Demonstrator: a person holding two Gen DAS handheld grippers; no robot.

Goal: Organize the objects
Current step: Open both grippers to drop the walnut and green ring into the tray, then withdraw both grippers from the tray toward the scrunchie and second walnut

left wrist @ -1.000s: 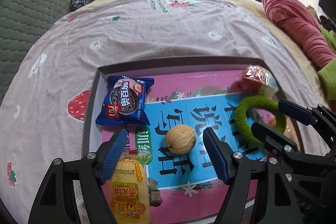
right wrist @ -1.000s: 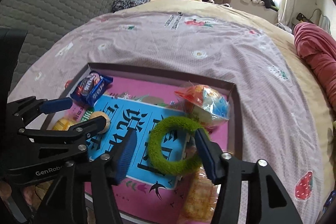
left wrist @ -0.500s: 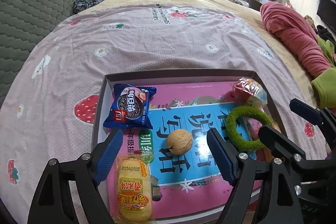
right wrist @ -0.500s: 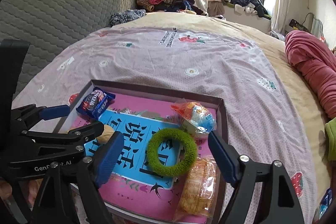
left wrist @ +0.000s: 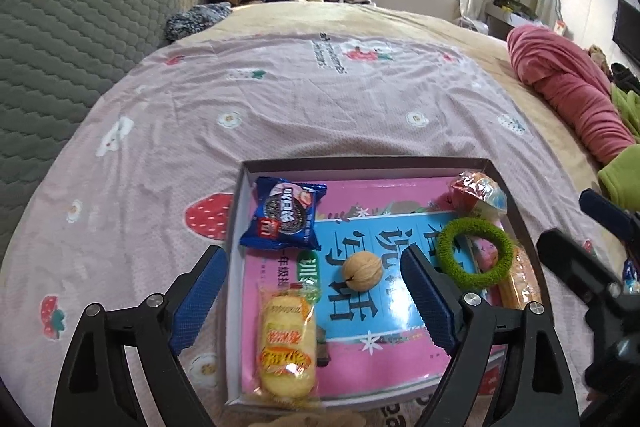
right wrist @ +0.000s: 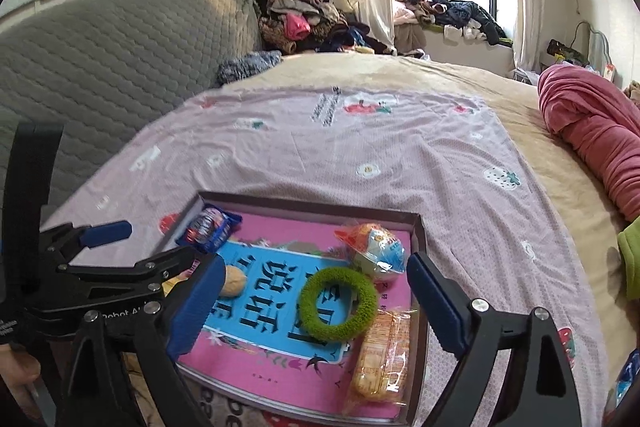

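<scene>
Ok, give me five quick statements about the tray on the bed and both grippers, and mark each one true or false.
1. The round tan walnut lies on the pink and blue book inside the shallow grey tray. True.
2. The left gripper is clamped on the walnut. False: its jaws stand open above it and hold nothing.
3. The fuzzy green ring lies flat on the book. True.
4. The blue cookie packet lies outside the tray on the bedsheet. False: it is in the tray's far corner.
5. The right gripper holds the green ring. False: it is open and empty.
</scene>
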